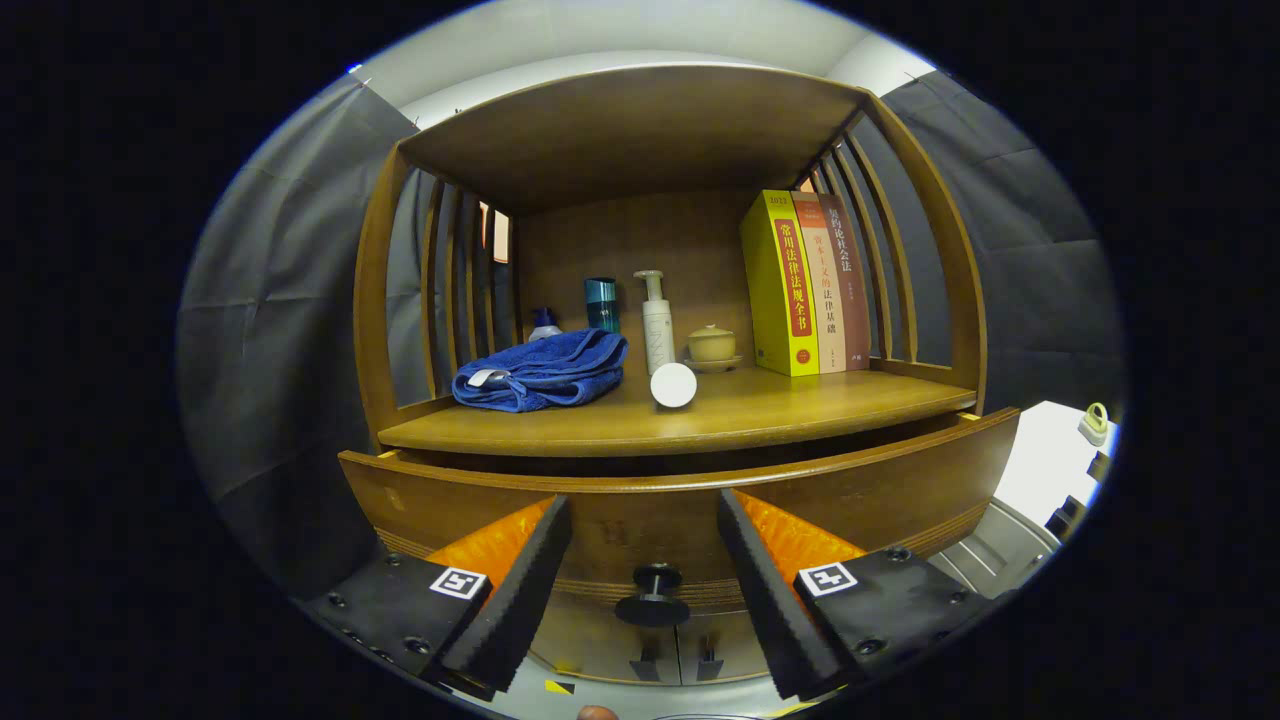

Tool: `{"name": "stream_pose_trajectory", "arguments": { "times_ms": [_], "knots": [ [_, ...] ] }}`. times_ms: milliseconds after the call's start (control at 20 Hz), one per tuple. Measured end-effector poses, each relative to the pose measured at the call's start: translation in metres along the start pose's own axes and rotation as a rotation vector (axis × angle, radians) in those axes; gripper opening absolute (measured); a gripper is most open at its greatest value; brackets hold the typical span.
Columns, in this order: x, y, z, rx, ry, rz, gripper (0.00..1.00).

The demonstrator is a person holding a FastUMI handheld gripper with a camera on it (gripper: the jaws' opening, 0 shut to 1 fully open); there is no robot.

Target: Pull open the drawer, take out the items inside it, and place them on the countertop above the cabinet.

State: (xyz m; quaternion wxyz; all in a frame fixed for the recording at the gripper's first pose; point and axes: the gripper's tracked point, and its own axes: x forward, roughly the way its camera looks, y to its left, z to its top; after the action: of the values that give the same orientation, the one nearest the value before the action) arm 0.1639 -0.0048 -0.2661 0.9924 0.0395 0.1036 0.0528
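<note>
The gripper (pixel 645 580) points level at the front of a wooden cabinet, its fingers spread wide apart and holding nothing. Between them, slightly ahead, sits the dark knob (pixel 652 598) of the drawer (pixel 900 490) (pulled a little way out). Beyond the fingers, the desk (pixel 800 405) carries a folded blue towel (pixel 545 372), a white pump bottle (pixel 657 325), a round white lid (pixel 673 385), a small lidded cup (pixel 712 345) and three upright books (pixel 805 285). Grey cloth hangs on both sides.

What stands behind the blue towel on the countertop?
Behind the blue towel, a small bottle with a blue cap pokes up, and a teal bottle stands beside it. The towel covers their lower parts. The gripper is open, its fingers either side of the drawer knob.
</note>
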Motion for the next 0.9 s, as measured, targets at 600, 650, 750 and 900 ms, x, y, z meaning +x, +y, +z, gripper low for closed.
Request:
{"name": "stream_pose_trajectory", "arguments": {
  "times_ms": [600, 650, 750, 900],
  "knots": [
    [0.027, -0.005, -0.007, 0.048, 0.03, 0.019, 0.96],
    [0.029, -0.009, -0.014, 0.06, 0.052, 0.006, 0.96],
    [0.044, -0.021, -0.023, 0.035, 0.077, -0.034, 0.96],
    [0.033, -0.015, 0.005, -0.003, 0.032, -0.032, 0.99]
  ]
}}
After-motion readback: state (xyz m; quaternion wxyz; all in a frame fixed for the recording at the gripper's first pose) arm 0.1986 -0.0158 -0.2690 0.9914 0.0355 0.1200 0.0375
